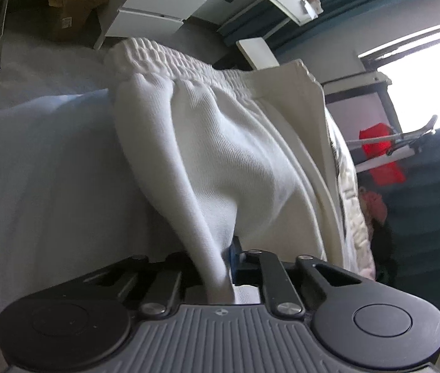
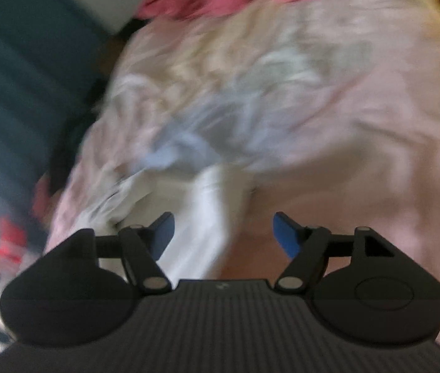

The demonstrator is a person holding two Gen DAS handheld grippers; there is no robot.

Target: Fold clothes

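Left tool (image 1: 224, 267), low in our frame, pinches a fold of the white shorts (image 1: 220, 143), which rise toward upper centre. Right tool (image 2: 223, 236) gapes wide, gripping nothing, a blurred white garment strip (image 2: 201, 223) between its fingers.

— What is seen beyond the bed?
— White drawers (image 1: 161, 3) and a cardboard box (image 1: 74, 3) on grey floor (image 1: 33, 52); teal curtains (image 1: 359, 9) are lit by a bright window (image 1: 431, 87).
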